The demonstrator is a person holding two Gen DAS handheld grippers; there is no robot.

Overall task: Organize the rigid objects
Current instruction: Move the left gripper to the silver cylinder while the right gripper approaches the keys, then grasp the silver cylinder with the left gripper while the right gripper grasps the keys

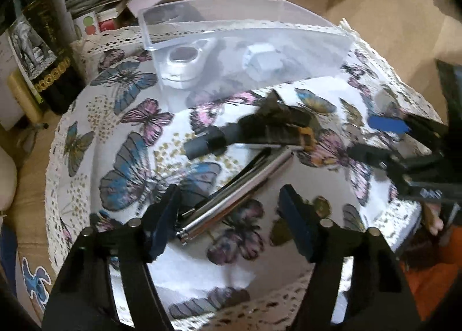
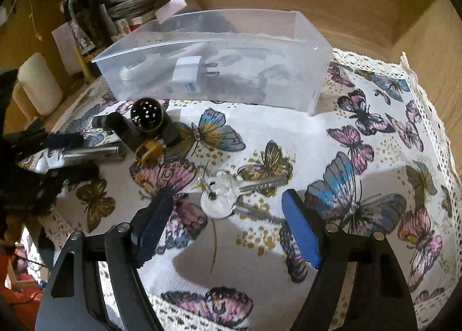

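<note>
the keys [image 2: 228,195] lie flat on the butterfly cloth [image 2: 361,157], between the spread fingers of the right gripper [image 2: 228,230], which is released and holds nothing. bare cloth runs from the keys to the lace edge on the right. the silver metal tool [image 1: 239,186] lies diagonally between the parted fingers of the left gripper [image 1: 228,221], also released, its near end just beside the left finger. the black fitting [image 1: 260,126] rests at the tool's far end. the clear plastic bin [image 2: 303,77] stands at the back of the counter, holding a white charger [image 2: 187,74].
</note>
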